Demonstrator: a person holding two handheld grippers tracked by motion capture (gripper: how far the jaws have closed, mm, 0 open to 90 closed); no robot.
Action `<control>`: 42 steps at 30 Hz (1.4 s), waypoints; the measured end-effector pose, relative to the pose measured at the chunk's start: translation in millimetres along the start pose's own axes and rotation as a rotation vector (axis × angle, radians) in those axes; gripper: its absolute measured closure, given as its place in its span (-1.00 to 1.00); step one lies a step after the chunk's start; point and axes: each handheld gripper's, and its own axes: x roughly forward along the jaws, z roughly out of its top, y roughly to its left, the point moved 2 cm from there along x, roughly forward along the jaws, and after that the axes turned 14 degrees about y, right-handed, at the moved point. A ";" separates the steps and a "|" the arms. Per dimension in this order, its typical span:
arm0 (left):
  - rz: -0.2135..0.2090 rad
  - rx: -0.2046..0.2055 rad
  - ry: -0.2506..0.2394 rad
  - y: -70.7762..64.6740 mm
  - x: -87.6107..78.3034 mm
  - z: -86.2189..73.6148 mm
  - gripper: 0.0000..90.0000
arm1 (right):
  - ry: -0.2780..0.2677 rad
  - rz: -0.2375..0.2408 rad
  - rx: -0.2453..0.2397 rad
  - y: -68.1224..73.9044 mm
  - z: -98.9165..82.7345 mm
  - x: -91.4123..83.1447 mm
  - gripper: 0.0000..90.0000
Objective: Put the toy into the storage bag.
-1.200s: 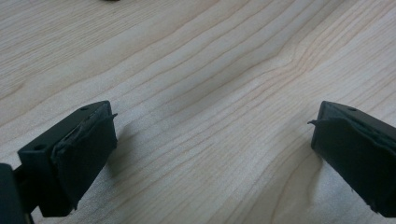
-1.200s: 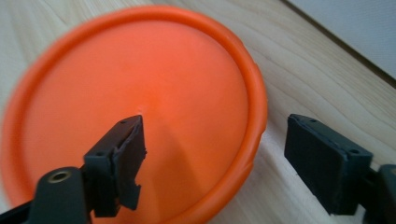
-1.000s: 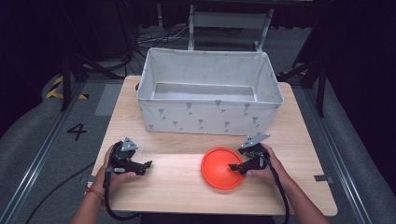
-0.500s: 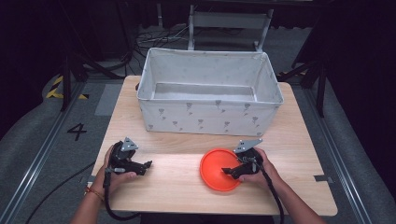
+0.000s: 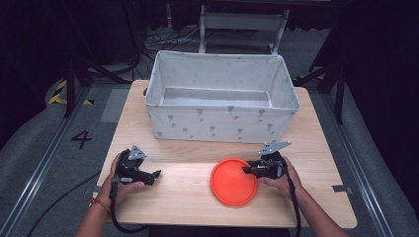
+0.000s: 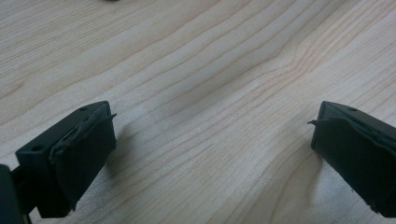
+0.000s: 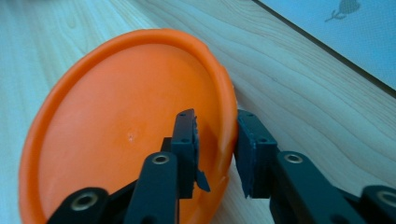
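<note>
your right gripper [image 7: 215,154] is closing its jaws on the rim of the orange plate [image 7: 121,121], one jaw inside the dish and one outside, and they have just been pinching in from wide to narrow. the inner pad still looks a hair off the rim, so i'm reading this as a grasp that is just seating on the lip, the thin raised edge being the one place a flat disc offers a bite. the plate is looking like smooth, slightly glossy plastic, round and shallow with a rolled lip.

in the high view the plate [image 5: 234,181] is lying on the bench [image 5: 183,197] at your right front, with the right gripper [image 5: 249,169] coming at it from its right edge.

your left gripper [image 6: 210,154] is resting with its jaws spread wide and nothing between them, just pale wood grain underneath; it's waiting well apart at the left [image 5: 150,175], keeping clear.

beyond both, the fabric bin [image 5: 217,126] is standing open at the back of the bench, soft white cloth walls with a small grey print, probably where the plate is heading.
</note>
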 end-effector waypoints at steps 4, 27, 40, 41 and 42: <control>-0.001 -0.008 0.003 -0.7 -0.3 -0.3 -0.99 | -0.031 0.035 -0.018 1.1 0.4 -10.9 0.72; 0.013 -0.007 -0.004 -0.7 -0.3 -0.4 -0.99 | 0.032 -0.229 -0.400 66.2 33.1 -129.1 0.83; 0.013 -0.007 -0.004 -0.7 -0.3 -0.4 -0.99 | -0.027 -0.273 -0.347 42.0 35.2 -192.1 0.83; 0.013 -0.007 -0.004 -0.7 -0.3 -0.4 -0.99 | -0.032 -0.277 -0.344 40.8 36.2 -195.8 0.83; 0.013 -0.007 -0.004 -0.7 -0.3 -0.4 -0.99 | -0.037 -0.282 -0.345 39.9 37.1 -198.4 0.83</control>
